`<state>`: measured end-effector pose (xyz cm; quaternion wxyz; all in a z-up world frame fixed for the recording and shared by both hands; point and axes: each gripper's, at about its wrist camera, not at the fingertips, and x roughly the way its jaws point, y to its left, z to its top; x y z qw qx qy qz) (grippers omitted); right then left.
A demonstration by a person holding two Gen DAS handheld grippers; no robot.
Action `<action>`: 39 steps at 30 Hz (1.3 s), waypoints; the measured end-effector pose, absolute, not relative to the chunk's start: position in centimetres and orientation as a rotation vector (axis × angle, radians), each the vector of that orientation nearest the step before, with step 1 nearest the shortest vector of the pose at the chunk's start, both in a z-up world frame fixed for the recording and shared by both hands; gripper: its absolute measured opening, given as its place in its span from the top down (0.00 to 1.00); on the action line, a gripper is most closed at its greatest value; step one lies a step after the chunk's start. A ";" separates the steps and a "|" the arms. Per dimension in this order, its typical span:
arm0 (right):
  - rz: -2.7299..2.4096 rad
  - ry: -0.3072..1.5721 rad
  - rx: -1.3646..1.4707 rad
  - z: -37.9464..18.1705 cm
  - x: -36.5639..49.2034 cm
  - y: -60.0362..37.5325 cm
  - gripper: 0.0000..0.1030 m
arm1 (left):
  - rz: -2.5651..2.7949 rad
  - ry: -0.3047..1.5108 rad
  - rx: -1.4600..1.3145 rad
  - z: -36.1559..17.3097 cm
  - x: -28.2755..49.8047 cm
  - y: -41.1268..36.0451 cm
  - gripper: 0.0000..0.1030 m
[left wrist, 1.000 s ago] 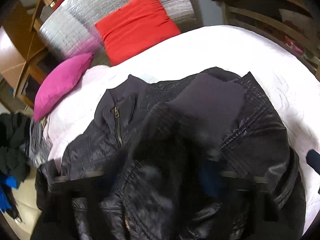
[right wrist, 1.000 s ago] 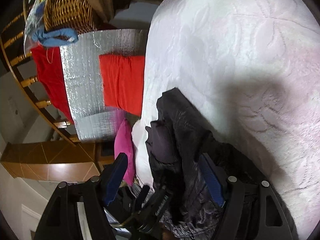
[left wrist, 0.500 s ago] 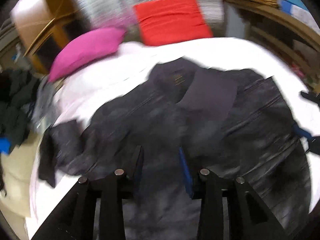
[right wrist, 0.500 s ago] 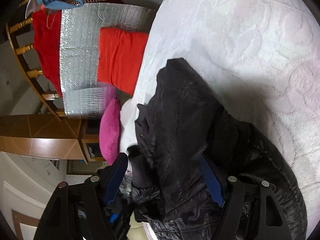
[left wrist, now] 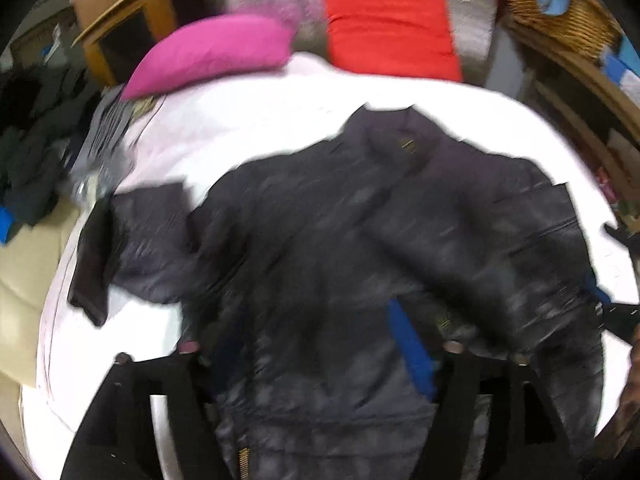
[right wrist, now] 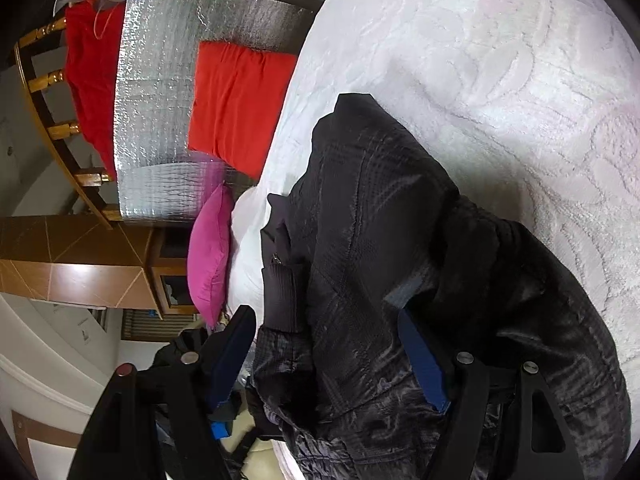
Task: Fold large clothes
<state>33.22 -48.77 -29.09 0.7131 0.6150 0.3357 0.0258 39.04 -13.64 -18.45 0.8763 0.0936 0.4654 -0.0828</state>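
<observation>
Seen over the black jacket (left wrist: 360, 264), the left gripper (left wrist: 320, 344) has two matte black, angular finger arms, each with a triangular cut-out and round silvery-pink screw heads near the top, and a bright blue pad lines the inner face of its finger (left wrist: 412, 348). The right gripper (right wrist: 328, 352), beside the same jacket, is built alike: black frames, metal screws, dark blue pads. A patterned brown sleeve (left wrist: 630, 408) shows at the jacket's right edge.

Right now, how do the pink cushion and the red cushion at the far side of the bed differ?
The pink cushion lies at the bed's corner, its end on the white bedspread; the red cushion leans against the silver quilted panel. The pink one looks plump and rounded, the red one flatter and squarer. Both are plain and one-coloured.
</observation>
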 end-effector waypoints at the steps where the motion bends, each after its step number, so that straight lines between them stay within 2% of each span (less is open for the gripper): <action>1: 0.051 0.745 1.361 -29.1 33.2 -48.8 0.27 | -0.187 0.953 0.207 -17.9 39.1 -15.0 0.21; 3: 0.043 0.748 1.358 -29.1 33.2 -49.0 0.29 | -0.203 0.931 0.242 -17.2 39.4 -17.7 0.18; 8: 0.036 0.770 1.358 -29.5 33.2 -49.7 0.32 | -0.216 0.961 0.320 -18.5 41.0 -23.4 0.17; 15: 0.046 0.806 1.347 -30.0 33.4 -49.9 0.33 | -0.154 1.011 0.389 -22.2 42.2 -25.7 0.19; 18: 0.050 0.811 1.354 -30.2 33.5 -49.9 0.33 | -0.136 1.062 0.375 -23.2 42.0 -23.5 0.36; 19: 0.051 0.812 1.357 -30.3 33.5 -50.0 0.33 | -0.131 1.072 0.363 -23.3 41.8 -22.6 0.36; 32: 0.032 0.827 1.342 -30.4 33.5 -49.2 0.33 | -0.102 1.135 0.112 -21.9 36.4 -6.3 0.35; 36: 0.027 0.833 1.329 -30.3 33.6 -48.9 0.33 | -0.090 1.138 0.050 -21.1 37.2 -3.8 0.26; 39: 0.023 0.827 1.313 -30.0 33.5 -48.9 0.33 | -0.096 1.163 0.005 -21.6 38.3 -3.6 0.25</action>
